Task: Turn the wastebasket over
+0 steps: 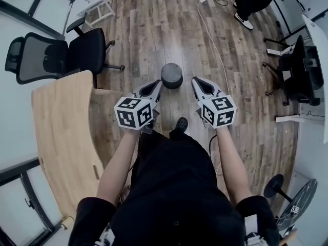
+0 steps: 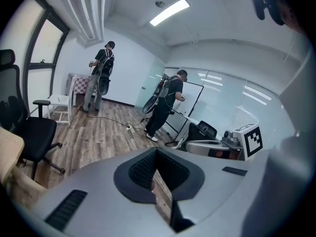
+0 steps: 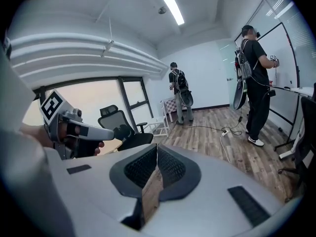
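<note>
A dark round wastebasket stands on the wooden floor in the head view, seen from above, just ahead of both grippers. My left gripper is to its lower left, jaws together with nothing between them. On the other side, to the lower right of the basket, my right gripper is also shut and empty. Neither touches the basket. The left gripper view shows its tips meeting, and the right gripper view shows its own tips meeting; the basket is hidden in both.
A curved wooden table is at my left, with a black office chair behind it. A white cable runs over the floor past the basket. A dark chair stands right. Two people stand farther off.
</note>
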`<state>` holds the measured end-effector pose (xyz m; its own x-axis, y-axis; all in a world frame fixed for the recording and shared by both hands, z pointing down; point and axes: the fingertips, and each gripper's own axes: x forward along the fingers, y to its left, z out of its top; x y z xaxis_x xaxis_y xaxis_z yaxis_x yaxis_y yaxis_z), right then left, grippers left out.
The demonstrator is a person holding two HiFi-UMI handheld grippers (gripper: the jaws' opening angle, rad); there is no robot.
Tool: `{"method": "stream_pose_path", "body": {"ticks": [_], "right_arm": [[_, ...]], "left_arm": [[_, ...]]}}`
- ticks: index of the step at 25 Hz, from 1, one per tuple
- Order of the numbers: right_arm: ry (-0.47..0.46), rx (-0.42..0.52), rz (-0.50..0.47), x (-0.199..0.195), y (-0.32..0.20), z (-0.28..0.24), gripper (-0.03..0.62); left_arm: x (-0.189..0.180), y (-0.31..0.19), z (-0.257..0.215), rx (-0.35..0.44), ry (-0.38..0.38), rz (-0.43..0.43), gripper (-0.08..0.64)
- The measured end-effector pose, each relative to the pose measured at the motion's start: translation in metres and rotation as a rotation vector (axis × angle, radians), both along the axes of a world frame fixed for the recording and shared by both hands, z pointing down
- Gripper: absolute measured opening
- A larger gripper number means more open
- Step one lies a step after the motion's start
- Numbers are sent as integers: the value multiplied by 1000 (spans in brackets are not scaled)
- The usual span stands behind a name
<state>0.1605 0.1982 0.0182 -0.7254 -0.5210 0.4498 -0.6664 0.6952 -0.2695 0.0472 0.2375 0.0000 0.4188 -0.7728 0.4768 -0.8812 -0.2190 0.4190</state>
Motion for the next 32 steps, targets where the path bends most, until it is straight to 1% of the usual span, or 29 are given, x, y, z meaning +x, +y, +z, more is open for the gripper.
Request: {"method": "stream_pose_path", "body": {"ticks": [3,6,10,15,16,17,18,19,22,25,29,32], "right_arm": [[9,-18,-23,5,-10,11,34],[11,-18,-39,4,-14,14,34],[5,-33,-45,3,-24,16,35],[23,-73,-49,-5,-28,33,38],[32,-82,-48,-8,-30,37,52],[44,-92,-50,-13,-32,42,101],[55,-101,-53,-18,-35,46,140],[66,-108,-56,-24,-38,49,157],[91,-122,-59,-38,-53,56,195],[124,-134,-49,-52,-70,60,224],[155,-135,-26,-75,-91,67,230],[172,-151,-16,-87,-101,77,230]], "left_arm": [[2,-6,8,-18,-9,-27,6],[-1,-11,14,-20,-34,-42,6],[-4,-20,19,-27,-38,-47,6],[-13,-26,36,-64,-38,-44,8],[-17,-27,40,-72,-38,-40,8],[-21,-30,44,-80,-39,-33,15],[-26,-33,48,-89,-37,-23,81],[-30,-38,52,-99,-33,-13,134],[-42,-58,63,-116,-22,11,136],[-55,-77,73,-127,-8,37,176],[-81,-103,84,-144,11,69,187],[-94,-118,92,-154,16,105,198]]}}
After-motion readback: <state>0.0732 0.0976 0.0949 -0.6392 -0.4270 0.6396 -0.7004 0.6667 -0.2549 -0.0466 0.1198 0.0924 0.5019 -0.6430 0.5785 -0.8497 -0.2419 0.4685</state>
